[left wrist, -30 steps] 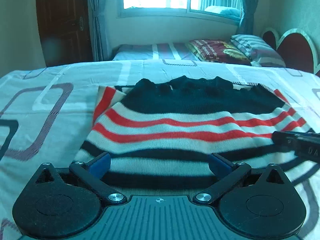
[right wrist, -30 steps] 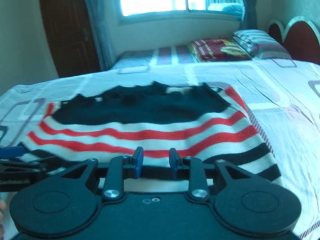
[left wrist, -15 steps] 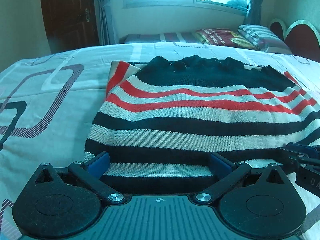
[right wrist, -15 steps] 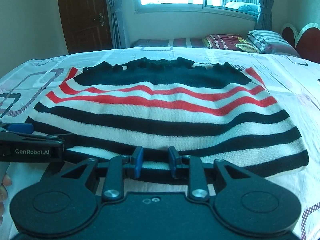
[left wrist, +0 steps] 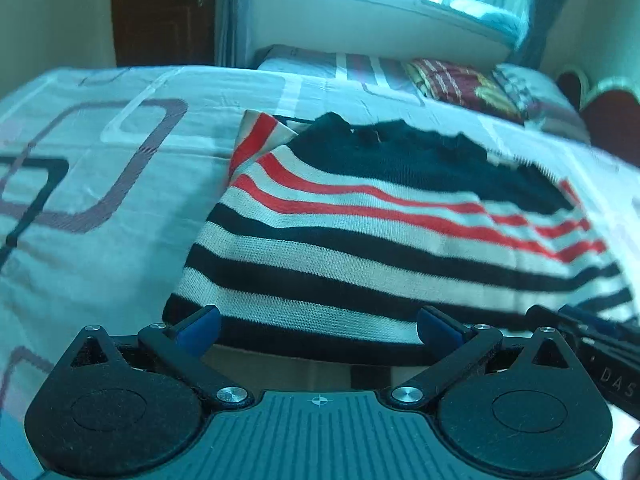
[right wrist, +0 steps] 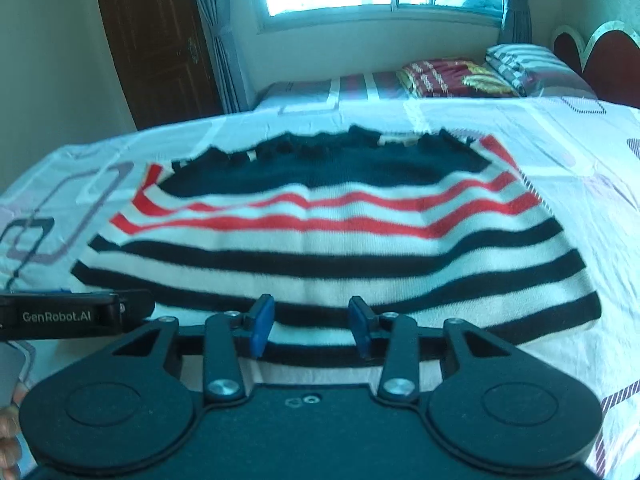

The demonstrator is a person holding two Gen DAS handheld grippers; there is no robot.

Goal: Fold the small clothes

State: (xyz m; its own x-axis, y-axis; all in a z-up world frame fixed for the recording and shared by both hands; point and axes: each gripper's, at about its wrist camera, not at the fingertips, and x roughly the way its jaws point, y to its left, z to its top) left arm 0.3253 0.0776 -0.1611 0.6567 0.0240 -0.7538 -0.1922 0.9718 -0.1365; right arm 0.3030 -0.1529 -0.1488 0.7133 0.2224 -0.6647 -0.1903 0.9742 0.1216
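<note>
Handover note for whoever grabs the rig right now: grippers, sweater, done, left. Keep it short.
Left gripper: jaws wide open at the near hem, holding nothing.
Right gripper: jaws opening, near hem between the pads, no longer pinched.
Striped sweater: flat on the bed sheet, folded over on itself, black panel at the far edge, a striped layer peeking out at its far left corner.
Done: one fold laid down, both grippers letting go.
Left: probably fold it smaller from the sides, then tidy; your call once both are clear.
</note>
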